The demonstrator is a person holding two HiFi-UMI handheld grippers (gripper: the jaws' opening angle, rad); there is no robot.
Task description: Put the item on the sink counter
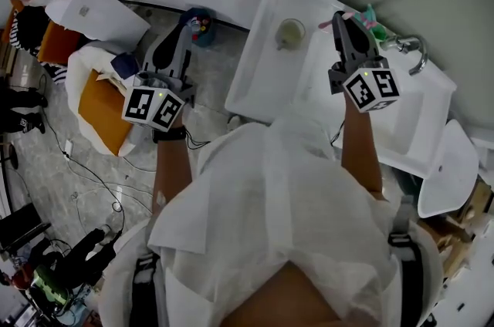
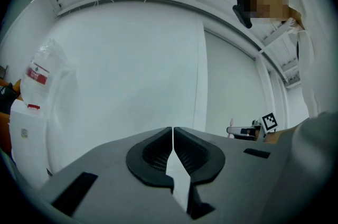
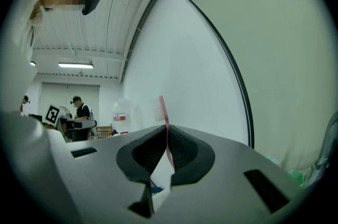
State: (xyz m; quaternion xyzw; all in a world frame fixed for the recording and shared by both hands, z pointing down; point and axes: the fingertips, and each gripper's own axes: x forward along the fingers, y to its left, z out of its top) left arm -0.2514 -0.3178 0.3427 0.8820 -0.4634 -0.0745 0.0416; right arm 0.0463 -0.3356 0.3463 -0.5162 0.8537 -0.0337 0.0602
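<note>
Holding the toothbrush (image 3: 161, 107) pinched upright in its jaws, the right gripper (image 1: 345, 25) hangs above the sink bench (image 1: 258, 71). The left gripper (image 2: 173, 138) is closed and empty. Setting down and release remain.

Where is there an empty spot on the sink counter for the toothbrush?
The toothbrush could go on the bare white counter in front of the cup, toward the near edge. It's crowded by the right gripper, where small colourful things sit beside the tap.
</note>
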